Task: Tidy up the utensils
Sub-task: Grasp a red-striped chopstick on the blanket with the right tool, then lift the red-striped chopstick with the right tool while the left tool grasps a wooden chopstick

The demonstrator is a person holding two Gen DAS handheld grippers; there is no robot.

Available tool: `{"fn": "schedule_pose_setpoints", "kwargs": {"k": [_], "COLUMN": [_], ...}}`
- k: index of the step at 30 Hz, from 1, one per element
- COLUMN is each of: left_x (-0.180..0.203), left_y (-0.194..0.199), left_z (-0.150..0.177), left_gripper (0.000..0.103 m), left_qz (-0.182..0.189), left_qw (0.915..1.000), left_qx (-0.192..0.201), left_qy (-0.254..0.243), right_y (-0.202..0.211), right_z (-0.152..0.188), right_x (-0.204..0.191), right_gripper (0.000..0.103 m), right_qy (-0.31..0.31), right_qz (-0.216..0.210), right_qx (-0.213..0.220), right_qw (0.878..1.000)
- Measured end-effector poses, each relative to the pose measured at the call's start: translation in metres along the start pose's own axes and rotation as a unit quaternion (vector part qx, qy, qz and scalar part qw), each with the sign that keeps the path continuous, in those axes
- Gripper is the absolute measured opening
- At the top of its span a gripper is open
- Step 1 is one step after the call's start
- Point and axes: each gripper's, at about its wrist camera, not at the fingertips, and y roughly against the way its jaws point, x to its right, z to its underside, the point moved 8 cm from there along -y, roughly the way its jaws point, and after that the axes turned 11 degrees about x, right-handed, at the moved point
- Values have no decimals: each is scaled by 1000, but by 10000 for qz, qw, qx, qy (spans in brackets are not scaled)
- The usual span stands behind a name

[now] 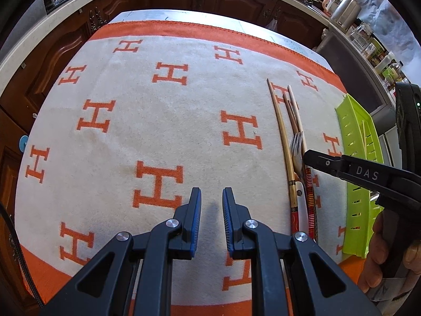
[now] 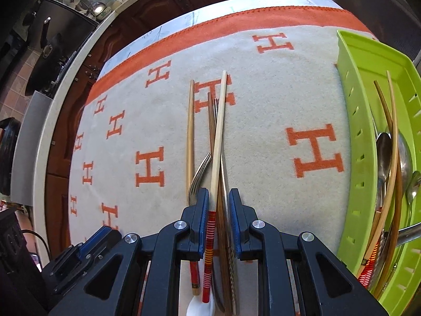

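Several chopsticks point(image 2: 216, 142) lie between the right gripper's point(image 2: 219, 197) slightly parted, unclamped fingers, green tray point(image 2: 352, 121) to its right.

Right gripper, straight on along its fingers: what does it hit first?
Probably the pale wooden chopstick with the red-striped handle, which lies between the right gripper's fingers atop a pile with a metal fork. Depth is unclear; contact cannot be told.

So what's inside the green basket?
The green basket holds two spoons, several chopsticks lying lengthwise, and a smaller spoon at the side. Their handles pile together at the near end, so anything underneath is hidden.
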Motion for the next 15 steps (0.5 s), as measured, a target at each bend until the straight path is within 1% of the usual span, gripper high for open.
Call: {"fn": "schedule_pose_setpoints", "kwargs": {"k": [2,6,7,9,12,15], "left_x": [-1,-1,0,0,2,6], "left_y": [-2,-5,-5,-5,-6,-9], "left_z": [0,0,1,2,2,1], "left_gripper": [13,13,13,13,13,13], "left_qz": [11,45,52,60,71,174], "left_qw": [10000,10000,10000,10000,9999,9998], "left_qx": [-15,-49,-58,-68,-76,-125], "left_qy": [14,21,17,8,-3,29], "right_y": [-2,-6,-6,-5,2,9], "right_z": [0,3,3,5,2,2], "right_x": [-1,-4,-4,-3,2,7], "right_gripper": [16,16,12,12,7,6], "right_qy": [142,286,312,306,280,216], "right_qz": [111,191,225,211,227,101], "right_qx": [25,37,72,123,271,298], "right_qw": [9998,9994,9992,9992,9990,9993]}}
